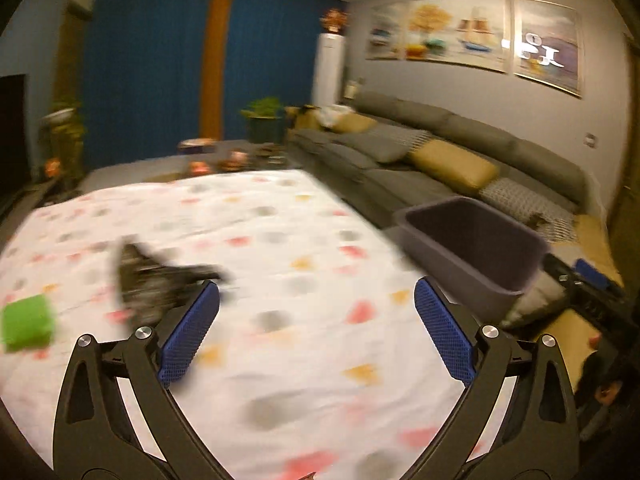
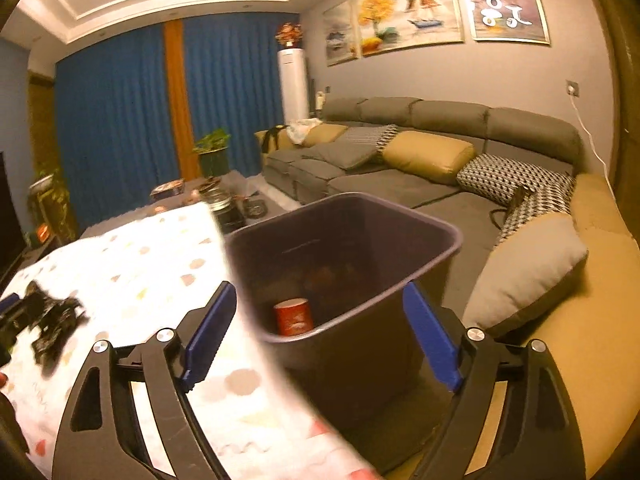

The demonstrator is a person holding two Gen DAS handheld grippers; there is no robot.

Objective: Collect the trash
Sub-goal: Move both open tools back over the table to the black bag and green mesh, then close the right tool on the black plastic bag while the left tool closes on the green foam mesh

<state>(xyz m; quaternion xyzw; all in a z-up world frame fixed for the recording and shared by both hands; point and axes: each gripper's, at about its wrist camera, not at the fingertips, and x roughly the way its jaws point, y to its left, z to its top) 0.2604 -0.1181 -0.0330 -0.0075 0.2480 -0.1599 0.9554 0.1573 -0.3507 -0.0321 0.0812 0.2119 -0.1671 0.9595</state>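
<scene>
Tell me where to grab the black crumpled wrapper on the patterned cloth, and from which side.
Grip the black wrapper across its raised, bunched middle, coming from above with the open left gripper, one finger on each side. It lies loose and crinkled on the cloth, so the flat edges probably offer no purchase. The frame is blurred, so its exact folds cannot be told.

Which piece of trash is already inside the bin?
The red cup is: it lies at the bottom of the dark bin. The black crumpled wrapper and the green piece lie on the patterned cloth, outside it.
</scene>
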